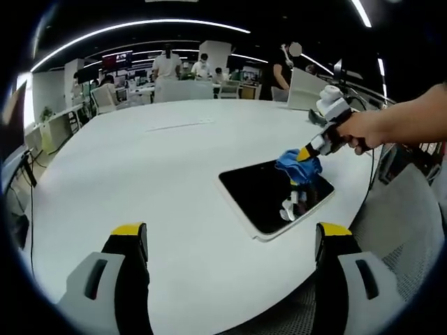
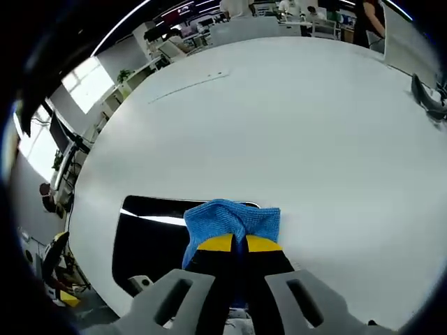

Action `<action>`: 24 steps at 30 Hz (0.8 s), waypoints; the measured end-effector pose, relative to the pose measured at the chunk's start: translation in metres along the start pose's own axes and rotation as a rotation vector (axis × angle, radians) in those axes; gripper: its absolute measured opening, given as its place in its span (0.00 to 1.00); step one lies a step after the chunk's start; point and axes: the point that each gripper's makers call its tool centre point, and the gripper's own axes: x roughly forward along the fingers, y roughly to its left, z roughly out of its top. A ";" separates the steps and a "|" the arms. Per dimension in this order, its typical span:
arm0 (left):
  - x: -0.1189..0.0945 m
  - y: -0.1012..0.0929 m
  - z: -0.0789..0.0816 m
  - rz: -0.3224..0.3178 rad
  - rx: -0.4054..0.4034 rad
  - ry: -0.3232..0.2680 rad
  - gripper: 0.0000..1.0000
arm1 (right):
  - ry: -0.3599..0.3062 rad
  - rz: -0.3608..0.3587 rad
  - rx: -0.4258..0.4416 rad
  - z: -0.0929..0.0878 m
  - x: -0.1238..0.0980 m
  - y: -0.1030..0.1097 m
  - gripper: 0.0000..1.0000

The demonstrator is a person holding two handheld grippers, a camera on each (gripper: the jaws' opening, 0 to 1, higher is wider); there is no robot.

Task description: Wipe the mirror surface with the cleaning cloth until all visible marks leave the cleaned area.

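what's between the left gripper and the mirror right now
Only bare white table. In the left gripper view, the open left gripper sits back from the mirror, with nothing lying on the stretch between them.

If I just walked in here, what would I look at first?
Probably the bright blue cloth, pinched in the right gripper and pressed on the far edge of the dark mirror lying flat on the big white table. The left gripper waits open nearby.

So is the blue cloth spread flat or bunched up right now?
Bunched up. The blue cloth is gathered into folds, pinched in the right gripper and resting on the mirror.
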 end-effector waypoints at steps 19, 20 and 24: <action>-0.002 0.002 0.000 0.005 0.008 -0.009 0.97 | -0.001 -0.034 -0.064 0.011 0.006 -0.001 0.00; -0.001 0.003 0.001 0.008 0.007 -0.012 0.97 | 0.000 -0.034 -0.063 0.011 0.007 -0.001 0.00; -0.002 0.003 0.001 0.016 0.001 -0.010 0.97 | 0.009 -0.034 -0.080 0.013 0.007 -0.001 0.00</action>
